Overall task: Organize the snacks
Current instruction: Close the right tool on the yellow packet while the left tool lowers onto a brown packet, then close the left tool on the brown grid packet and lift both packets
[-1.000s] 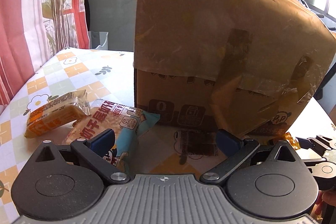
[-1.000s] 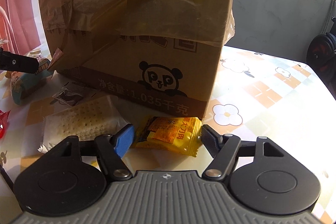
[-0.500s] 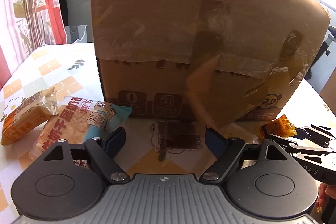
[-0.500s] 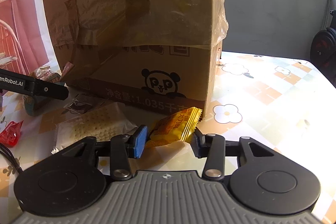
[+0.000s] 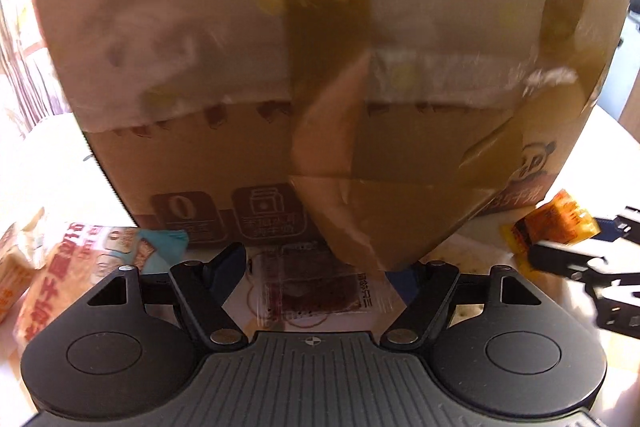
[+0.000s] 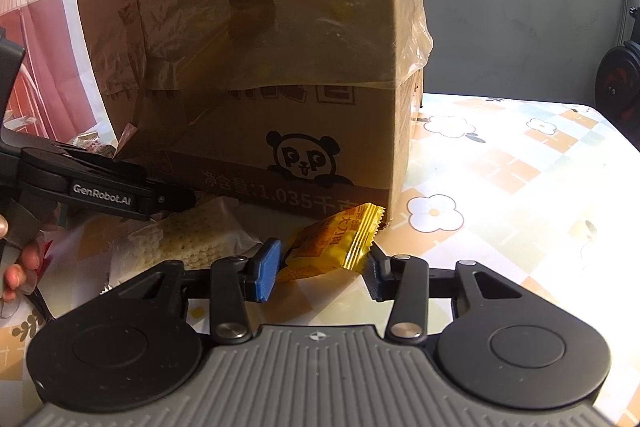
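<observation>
While the right gripper (image 6: 320,269) has just been closing, its jaws now clamp the yellow snack packet (image 6: 332,245), blue pad on one side, black pad on the other; packet tilted, far end up near the carton's bottom corner

Left gripper (image 5: 316,267): jaws apart, also lately narrowed, straddling a flat clear sachet with a dark red filling (image 5: 316,291) that lies on the worktop (image 6: 520,187). Pads not yet touching it

Outward: cracker pack (image 6: 200,239) just beside the yellow packet; pale blue and orange pack (image 5: 80,267) left of the sachet. Tall cardboard carton (image 6: 260,67) with panda print stands close behind everything, plastic film draped over its top

Judgement: grip and lift step. Right side looks ready to lift; raise it clear of the carton edge before travelling. Left side should sink until the pads flank the sachet's edges, then close slowly, since a thin flat pack may slide or buckle. A loose tape flap hangs near the right pad; keep off it
</observation>
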